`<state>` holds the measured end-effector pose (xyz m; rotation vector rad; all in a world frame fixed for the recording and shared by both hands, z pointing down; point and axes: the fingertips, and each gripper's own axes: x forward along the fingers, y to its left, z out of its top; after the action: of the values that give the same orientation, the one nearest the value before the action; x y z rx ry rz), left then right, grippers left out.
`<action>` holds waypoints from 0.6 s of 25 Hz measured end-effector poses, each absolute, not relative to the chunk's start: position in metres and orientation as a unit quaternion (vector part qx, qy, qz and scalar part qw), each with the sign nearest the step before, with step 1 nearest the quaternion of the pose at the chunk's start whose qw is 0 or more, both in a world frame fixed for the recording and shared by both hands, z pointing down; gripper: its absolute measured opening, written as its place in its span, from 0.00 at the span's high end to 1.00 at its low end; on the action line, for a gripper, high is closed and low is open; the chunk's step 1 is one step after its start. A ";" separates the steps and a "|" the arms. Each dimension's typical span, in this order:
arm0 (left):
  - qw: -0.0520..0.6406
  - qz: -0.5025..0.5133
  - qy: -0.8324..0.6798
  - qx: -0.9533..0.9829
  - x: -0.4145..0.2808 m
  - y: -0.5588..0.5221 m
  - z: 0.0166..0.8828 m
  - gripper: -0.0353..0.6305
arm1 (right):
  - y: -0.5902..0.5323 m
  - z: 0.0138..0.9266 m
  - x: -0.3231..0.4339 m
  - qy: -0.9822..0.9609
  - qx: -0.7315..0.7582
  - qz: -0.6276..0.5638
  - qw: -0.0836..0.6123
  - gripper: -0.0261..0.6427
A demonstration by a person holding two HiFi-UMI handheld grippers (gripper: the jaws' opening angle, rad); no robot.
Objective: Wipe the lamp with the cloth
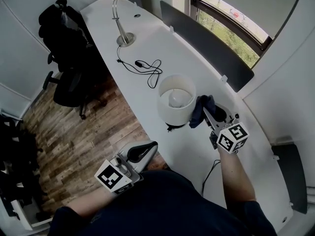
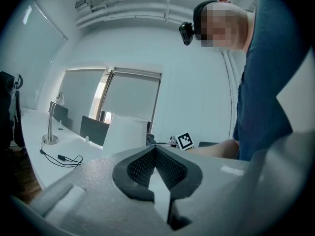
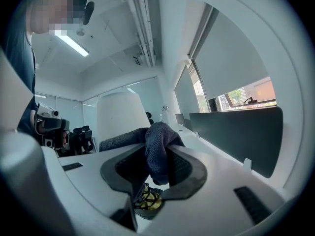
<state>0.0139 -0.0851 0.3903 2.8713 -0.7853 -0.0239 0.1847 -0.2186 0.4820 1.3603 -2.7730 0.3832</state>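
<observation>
Head view: table lamp (image 1: 176, 104) with a white shade stands on the white surface (image 1: 162, 43). Right tongs (image 1: 211, 116) just right of the lamp, clamped on a dark blue cloth (image 1: 202, 109) that lies against the shade's side. Left tongs (image 1: 142, 151) nearer than the lamp, off the surface's edge. Black cable (image 1: 147, 68) and silver desk lamp (image 1: 120, 21) lie beyond the lamp.

Left gripper view: jaws closed together, nothing between them; the lamp ahead.

Right gripper view: jaws gripping the bunched cloth (image 3: 158, 149); lamp shade (image 3: 120, 114) close behind it.
</observation>
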 end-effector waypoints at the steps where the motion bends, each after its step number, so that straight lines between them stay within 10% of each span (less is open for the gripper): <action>1: 0.085 -0.002 -0.264 0.961 0.014 -0.085 0.393 0.94 | -0.220 0.488 0.186 -0.890 0.437 0.126 0.019 0.79; 15: 0.087 0.025 -0.281 0.955 0.015 -0.088 0.397 0.94 | -0.248 0.495 0.186 -0.897 0.426 0.118 0.031 0.79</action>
<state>0.0146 -0.0882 0.3972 2.8467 -0.8372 0.0739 0.1859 -0.2482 0.4951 1.3116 -2.7630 0.3633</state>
